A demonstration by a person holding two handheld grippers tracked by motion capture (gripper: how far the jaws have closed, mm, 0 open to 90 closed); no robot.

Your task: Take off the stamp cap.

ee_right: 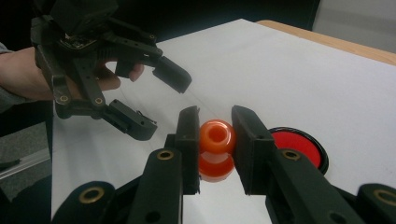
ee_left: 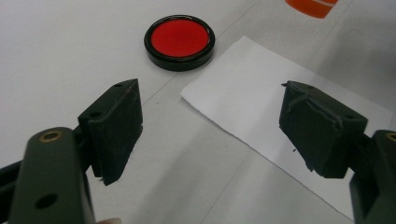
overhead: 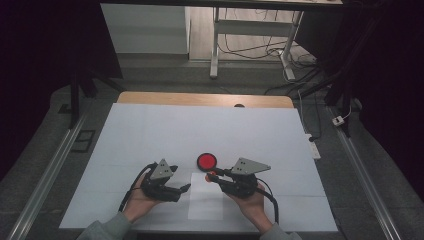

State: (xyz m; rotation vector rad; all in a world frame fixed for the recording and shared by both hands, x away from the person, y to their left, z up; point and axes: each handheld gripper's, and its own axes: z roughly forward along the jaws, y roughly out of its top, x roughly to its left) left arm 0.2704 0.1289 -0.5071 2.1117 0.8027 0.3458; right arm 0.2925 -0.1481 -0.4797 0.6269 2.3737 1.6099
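Orange stamp (overhead: pixel 211 176), from the high view, sits pinched in the right gripper (overhead: pixel 214 176) just beside the red ink pad (overhead: pixel 206 161), apparently for inking. Left gripper view: the left gripper (ee_left: pixel 210 126) stands spread over the paper sheet (ee_left: pixel 280 126), perhaps to steady it. Right gripper view: both pads clamp the stamp's waist.

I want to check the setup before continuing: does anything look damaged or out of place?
Nothing stands out. The right gripper holds the orange stamp squarely, the red ink pad sits flat, and the paper sheet lies flat and unmarked.
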